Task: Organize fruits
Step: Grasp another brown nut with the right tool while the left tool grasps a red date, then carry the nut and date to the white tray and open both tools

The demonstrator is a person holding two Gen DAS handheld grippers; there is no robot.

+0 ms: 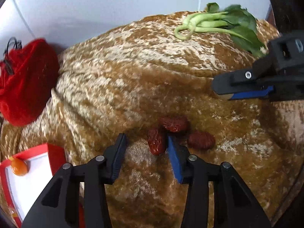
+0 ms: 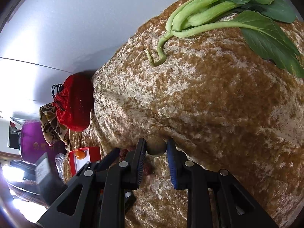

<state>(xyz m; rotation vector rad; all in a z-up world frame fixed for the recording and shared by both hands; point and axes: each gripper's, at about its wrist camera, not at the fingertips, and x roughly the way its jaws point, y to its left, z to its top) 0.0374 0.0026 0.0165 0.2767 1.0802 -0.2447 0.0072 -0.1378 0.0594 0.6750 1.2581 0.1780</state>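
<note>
Left gripper (image 1: 146,146), jaws spread, poised over three red dates (image 1: 173,123) on the near brown cloth (image 1: 133,66), beside the red tray (image 1: 55,152) holding an orange (image 1: 19,168); right gripper (image 2: 156,148) clamps a small round fruit (image 2: 155,147), likely for sorting.

Home, velvet tablecloth (image 1: 152,60), red drawstring pouch (image 2: 76,106), greens (image 2: 237,9)

Both cams sit low and close over the crushed golden-brown velvet cloth (image 1: 133,72), each looking forward along its own fingers. The left one faces the cloth's far edge and the pale wall. The right one is rolled sideways, aimed more toward the left edge. Both catch the leafy green bok choy (image 1: 224,21) (image 2: 228,9), red drawstring pouch (image 1: 24,83) (image 2: 76,104) and red-rimmed white box (image 1: 28,178) (image 2: 83,161).
</note>
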